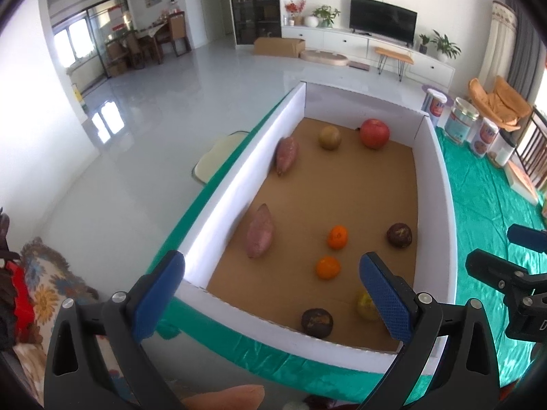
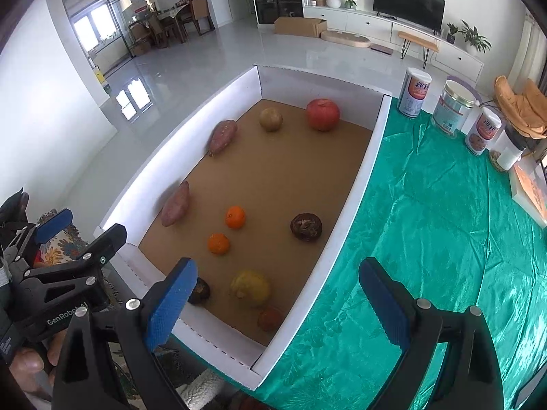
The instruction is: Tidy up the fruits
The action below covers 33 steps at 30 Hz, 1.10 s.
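Right wrist view shows my right gripper [image 2: 277, 304] wide open and empty above the box's [image 2: 355, 184] near corner; my left gripper [image 1: 270, 294] gapes empty too. Both hover to choose among scattered fruit: oranges [image 2: 235, 217], apple [image 2: 322, 114], sweet potatoes [image 2: 175, 204]

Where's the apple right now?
The apple sits at the far end of the box, near its far right corner in both wrist views, right of the kiwi, not touching it.
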Tool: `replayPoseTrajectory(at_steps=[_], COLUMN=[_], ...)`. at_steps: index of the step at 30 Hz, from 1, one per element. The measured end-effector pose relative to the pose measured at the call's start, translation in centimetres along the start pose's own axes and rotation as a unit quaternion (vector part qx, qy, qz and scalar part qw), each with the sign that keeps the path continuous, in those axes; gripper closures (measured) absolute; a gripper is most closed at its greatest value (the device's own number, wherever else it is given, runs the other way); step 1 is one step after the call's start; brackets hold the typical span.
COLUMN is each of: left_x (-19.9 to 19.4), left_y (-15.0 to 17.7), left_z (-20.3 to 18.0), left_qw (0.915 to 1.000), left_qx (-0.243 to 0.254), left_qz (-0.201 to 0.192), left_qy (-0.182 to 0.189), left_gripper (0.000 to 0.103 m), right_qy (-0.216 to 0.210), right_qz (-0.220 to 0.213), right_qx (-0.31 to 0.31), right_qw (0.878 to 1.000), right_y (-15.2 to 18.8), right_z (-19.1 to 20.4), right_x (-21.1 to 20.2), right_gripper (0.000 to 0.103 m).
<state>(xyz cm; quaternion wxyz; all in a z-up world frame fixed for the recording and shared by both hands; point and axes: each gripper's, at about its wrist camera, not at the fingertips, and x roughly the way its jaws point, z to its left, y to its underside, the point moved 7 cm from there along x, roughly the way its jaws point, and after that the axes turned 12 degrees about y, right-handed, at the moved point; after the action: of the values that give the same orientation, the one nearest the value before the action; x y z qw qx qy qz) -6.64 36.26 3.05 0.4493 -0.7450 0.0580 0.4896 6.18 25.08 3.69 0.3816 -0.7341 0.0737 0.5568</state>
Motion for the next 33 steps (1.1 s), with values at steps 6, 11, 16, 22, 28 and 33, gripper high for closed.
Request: replayPoseTrajectory(at_steps=[6,11,16,22,28,33], left_x=[0.5,0.5,0.5,0.5,0.9,0.7], left_y=[0.3,0.3,0.2,0.2,0.3,0.1], left_z=[0.3,0.3,0.3,0.4,0.3,-0.2], left_qw=[1.0,0.9999,0.9999,0.9999,0.9999,0.9997], left_qx=[-0.007,-0.007,-0.009,-0.005,-0.004,-0.002], left_qz=[0.007,0.008,0.008,0.009,0.014,0.009], left_qy=[0.001,0.002,0.004,0.006,0.007,0.022], left_gripper=[0.001,0.001,0.001,0.001,0.001,0.001], right_qy=[-0.002,0.003,0.005,0.009,0.011,0.01], right_qz=[0.003,0.005,0.005,0.005,0.01,0.011], right_qx=[-0.006,-0.007,-0.008,-0.012,-0.013,-0.019], right_qw=[1.0,1.0,1.0,1.0,1.0,1.0], right_y=[0.0,0.0,0.0,0.0,0.1,0.3], right_z=[0.4,0.4,0.6,0.8,0.8,1.2], right_x=[0.1,0.4,0.5,0.7,1.0,1.2], right_gripper=[0.008,0.008,0.008,0.008,0.008,0.008])
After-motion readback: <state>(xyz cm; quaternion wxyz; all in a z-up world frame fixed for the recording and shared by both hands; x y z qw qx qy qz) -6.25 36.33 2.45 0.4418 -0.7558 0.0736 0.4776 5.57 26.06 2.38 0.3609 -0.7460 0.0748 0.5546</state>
